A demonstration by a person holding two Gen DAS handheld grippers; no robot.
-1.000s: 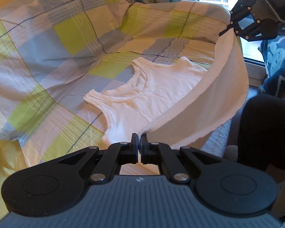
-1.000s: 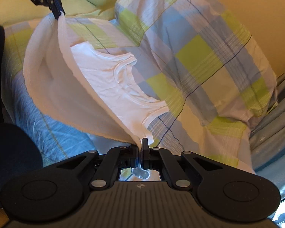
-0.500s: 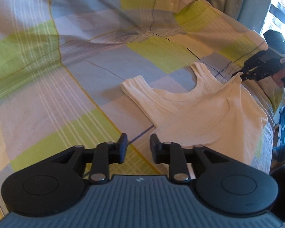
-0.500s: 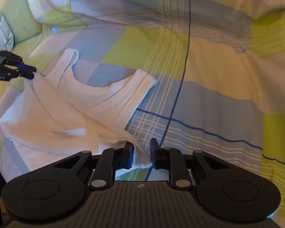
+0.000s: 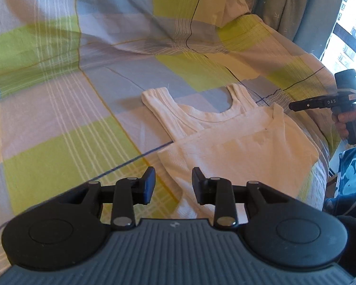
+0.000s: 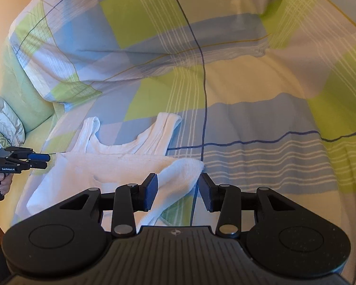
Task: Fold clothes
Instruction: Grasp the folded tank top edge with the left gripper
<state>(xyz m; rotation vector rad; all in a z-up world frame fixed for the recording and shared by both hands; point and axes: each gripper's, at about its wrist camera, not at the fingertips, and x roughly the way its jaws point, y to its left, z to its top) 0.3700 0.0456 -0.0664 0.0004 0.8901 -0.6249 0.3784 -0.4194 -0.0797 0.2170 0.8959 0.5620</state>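
The white ribbed cotton tank top (image 5: 237,142) lies on the bed cover with large checks of green, blue and cream (image 5: 59,118), and its lower part is already turned up over the chest, so the hem edge runs straight across just below the neckline while the two shoulder straps remain uncovered. From this I judge that the first fold, bottom to top, is done; what is left seems to be a further fold, perhaps sideways or once more in half, and some smoothing, because one corner of the folded layer near the right gripper (image 6: 178,191) stands up a little and is not flat. The left gripper (image 5: 173,185) is released, its jaws wide apart and holding nothing, directly above the near edge of the top. The right gripper is also released, with the raised corner between its jaws but not pinched. On the side of the right tool I read "DAS", and on the left tool "GenRobot.AI"
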